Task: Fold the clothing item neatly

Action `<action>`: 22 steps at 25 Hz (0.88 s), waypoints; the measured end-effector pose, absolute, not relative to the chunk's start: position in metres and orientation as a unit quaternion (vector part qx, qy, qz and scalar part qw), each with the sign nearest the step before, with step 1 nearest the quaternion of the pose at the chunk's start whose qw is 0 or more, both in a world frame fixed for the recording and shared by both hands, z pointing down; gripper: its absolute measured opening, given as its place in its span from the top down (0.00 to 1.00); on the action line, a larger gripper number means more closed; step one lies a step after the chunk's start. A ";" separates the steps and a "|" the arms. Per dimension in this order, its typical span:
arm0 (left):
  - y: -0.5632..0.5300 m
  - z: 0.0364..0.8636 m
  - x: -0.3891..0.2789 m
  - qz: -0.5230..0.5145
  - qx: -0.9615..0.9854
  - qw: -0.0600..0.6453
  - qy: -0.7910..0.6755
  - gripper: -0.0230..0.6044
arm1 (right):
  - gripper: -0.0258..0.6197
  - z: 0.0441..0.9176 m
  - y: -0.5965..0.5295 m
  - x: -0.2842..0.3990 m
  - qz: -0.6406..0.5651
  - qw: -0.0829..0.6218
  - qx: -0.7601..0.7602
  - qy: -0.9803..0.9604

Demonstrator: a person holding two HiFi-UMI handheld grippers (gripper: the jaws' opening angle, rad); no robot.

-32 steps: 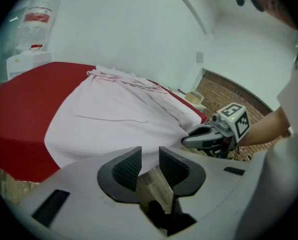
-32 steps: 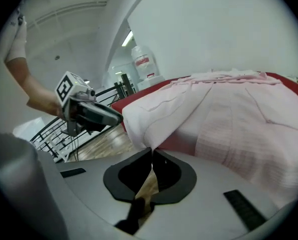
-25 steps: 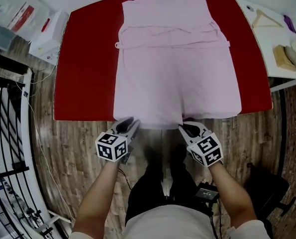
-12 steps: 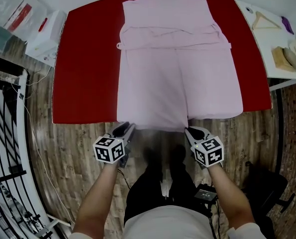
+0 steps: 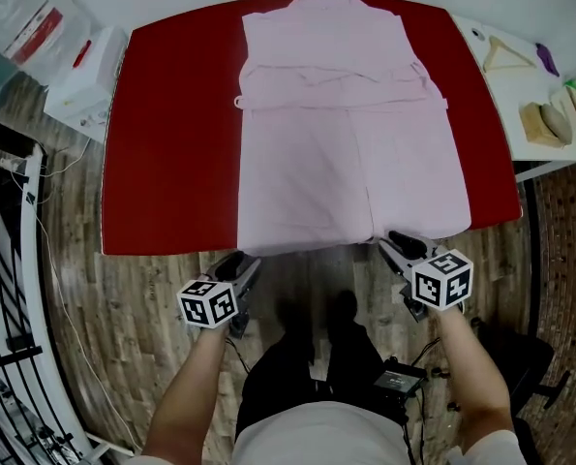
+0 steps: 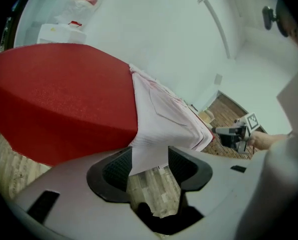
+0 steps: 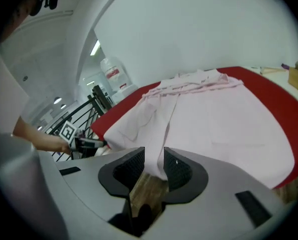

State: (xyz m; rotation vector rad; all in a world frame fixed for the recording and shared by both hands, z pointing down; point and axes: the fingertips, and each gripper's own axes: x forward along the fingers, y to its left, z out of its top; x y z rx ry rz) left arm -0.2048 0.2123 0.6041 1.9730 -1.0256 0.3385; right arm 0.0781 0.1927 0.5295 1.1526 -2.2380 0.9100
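Pink, lightly creased garment (image 5: 346, 134) lies flat on round-cornered red table (image 5: 171, 143).

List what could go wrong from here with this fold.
1. Both tools' jaws have just been opening with the near hem of the pink garment between them. Freed by the left tool and right tool, the hem at the edge of the red table may slip off.
2. The garment's right side flares wider than its folded left side, so the next fold may come out lopsided.
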 end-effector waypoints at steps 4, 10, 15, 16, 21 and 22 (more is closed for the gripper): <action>0.203 0.607 -0.204 0.112 0.794 0.424 -0.421 0.64 | 0.81 0.508 0.097 0.074 0.296 0.210 0.442 -0.820; 0.194 0.614 -0.201 0.094 0.790 0.418 -0.439 0.64 | 0.81 0.532 -0.016 0.053 0.267 0.242 0.458 -0.813; 0.197 0.613 -0.196 0.076 0.794 0.434 -0.420 0.73 | 0.81 0.547 -0.062 0.042 0.285 0.247 0.453 -0.808; 0.199 0.613 -0.194 0.074 0.794 0.438 -0.415 0.80 | 0.81 0.550 -0.067 0.042 0.295 0.247 0.453 -0.804; 0.204 0.609 -0.191 0.059 0.794 0.449 -0.406 0.92 | 0.81 0.555 -0.080 0.036 0.355 0.236 0.446 -0.787; 0.203 0.608 -0.191 0.060 0.795 0.448 -0.406 0.92 | 0.81 0.555 -0.081 0.034 0.369 0.234 0.441 -0.784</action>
